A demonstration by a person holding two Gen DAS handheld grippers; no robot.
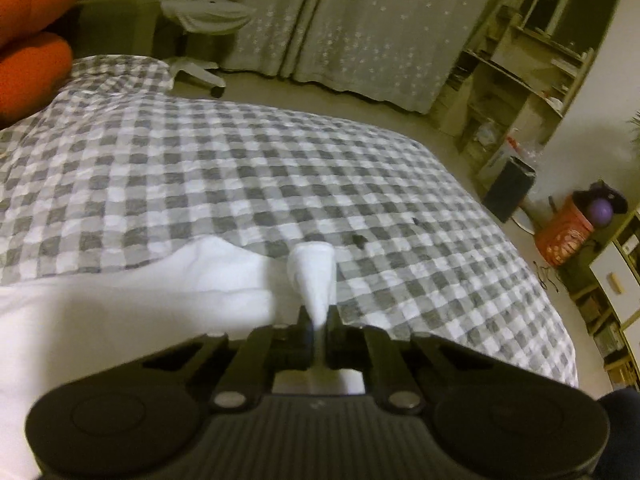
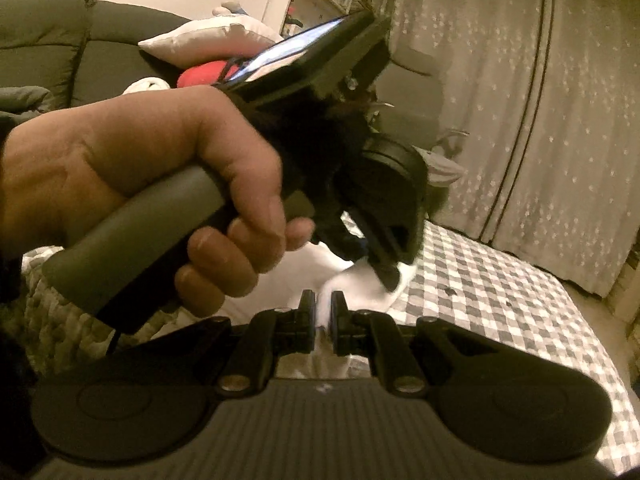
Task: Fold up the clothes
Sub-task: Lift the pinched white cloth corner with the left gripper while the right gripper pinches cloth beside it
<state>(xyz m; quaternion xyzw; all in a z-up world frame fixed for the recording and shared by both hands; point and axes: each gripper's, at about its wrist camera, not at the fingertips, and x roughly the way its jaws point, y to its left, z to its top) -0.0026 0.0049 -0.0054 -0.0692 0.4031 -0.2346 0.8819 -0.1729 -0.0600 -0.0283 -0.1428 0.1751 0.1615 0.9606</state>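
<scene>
We've got both grippers clamped on the white garment [image 1: 132, 304] at the near edge of the checked bed [image 1: 320, 168]: left gripper [image 1: 316, 316], right gripper [image 2: 323, 312]. Risk: both pinches are thin, so uneven pulling could slip a corner free.

White garment [image 1: 120, 312], grey-and-white checked bedspread [image 1: 280, 168], orange cushions [image 1: 32, 20], star-patterned grey curtain [image 1: 380, 28]

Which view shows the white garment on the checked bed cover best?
The left wrist view: the white garment spreads over the checked bed cover, a bunched fold pinched in the left hand-held gripper. The right wrist view shows only a patch, mostly hidden by the person's hand, with the right hand-held gripper clamping it.
</scene>
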